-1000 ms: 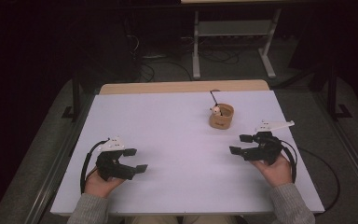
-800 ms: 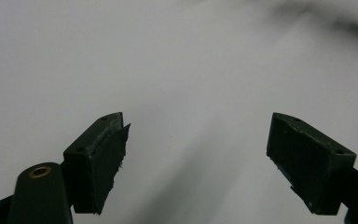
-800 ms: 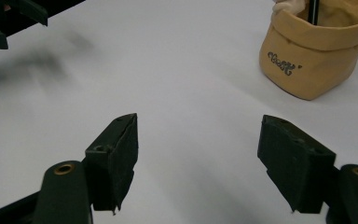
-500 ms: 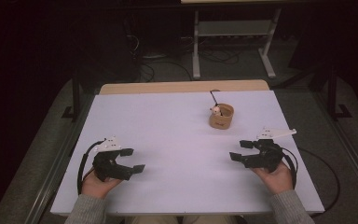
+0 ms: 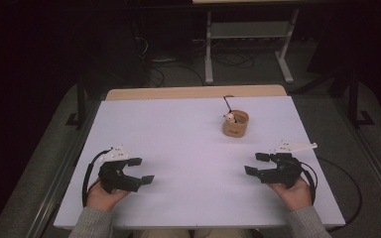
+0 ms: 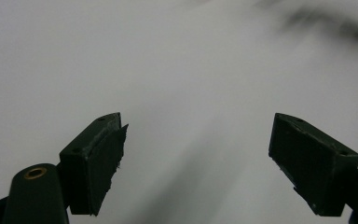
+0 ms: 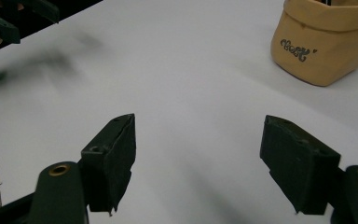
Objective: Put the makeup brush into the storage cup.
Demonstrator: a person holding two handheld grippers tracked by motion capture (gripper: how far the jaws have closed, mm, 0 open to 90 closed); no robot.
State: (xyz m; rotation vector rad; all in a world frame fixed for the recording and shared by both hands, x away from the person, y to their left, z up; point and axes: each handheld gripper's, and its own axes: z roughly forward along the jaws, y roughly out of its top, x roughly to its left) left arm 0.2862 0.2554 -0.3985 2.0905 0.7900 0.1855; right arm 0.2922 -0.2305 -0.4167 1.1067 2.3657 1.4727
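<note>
Tan fabric pouch point(image 5: 235, 125) stands upright on the white worktop point(image 5: 188, 148), toward its far right, with a small figure poking out. Nearest it, the right claw point(image 5: 256, 164) rests near the front edge, released, nothing between its jaws. Left claw point(image 5: 140, 170) likewise spread, empty.

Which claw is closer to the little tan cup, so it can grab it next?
Probably the right claw. The cup stands on the right half of the table, just beyond that claw, and shows close in the right gripper view. The left claw sits far across. Both are open and hold nothing.
</note>
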